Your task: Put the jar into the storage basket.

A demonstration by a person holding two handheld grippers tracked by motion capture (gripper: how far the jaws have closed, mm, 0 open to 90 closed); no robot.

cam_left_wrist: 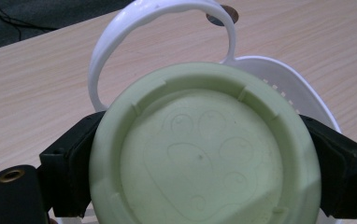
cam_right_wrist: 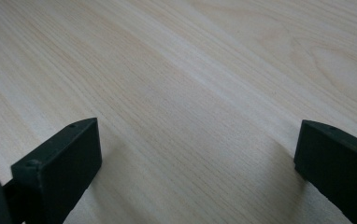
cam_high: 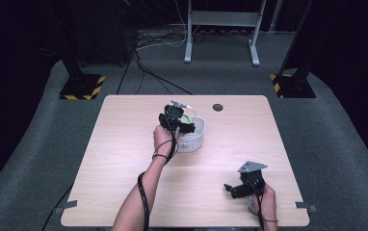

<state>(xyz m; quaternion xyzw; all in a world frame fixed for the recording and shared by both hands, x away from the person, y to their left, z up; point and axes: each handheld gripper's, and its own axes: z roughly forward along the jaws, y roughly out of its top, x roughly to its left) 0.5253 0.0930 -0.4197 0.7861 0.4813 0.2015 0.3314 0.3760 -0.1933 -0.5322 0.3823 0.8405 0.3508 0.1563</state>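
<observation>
A pale green round bowl (cam_left_wrist: 204,154) with a paw print on its underside sits between the jaws of my left gripper (cam_left_wrist: 200,172), which is shut on it. In the high view the left gripper (cam_high: 184,120) holds the green bowl (cam_high: 187,117) over the white perforated basket (cam_high: 194,137) near the table's middle. The basket's white hoop handle (cam_left_wrist: 116,42) arches behind the bowl. My right gripper (cam_high: 230,188) rests low at the front right of the table, open, with bare wood between its jaws (cam_right_wrist: 195,158).
The light wooden table (cam_high: 124,159) has a dark round hole (cam_high: 217,107) near its far edge. Grey carpet, cables and stand feet with yellow-black striping (cam_high: 81,89) lie beyond the table. A person's forearms come in from the near edge.
</observation>
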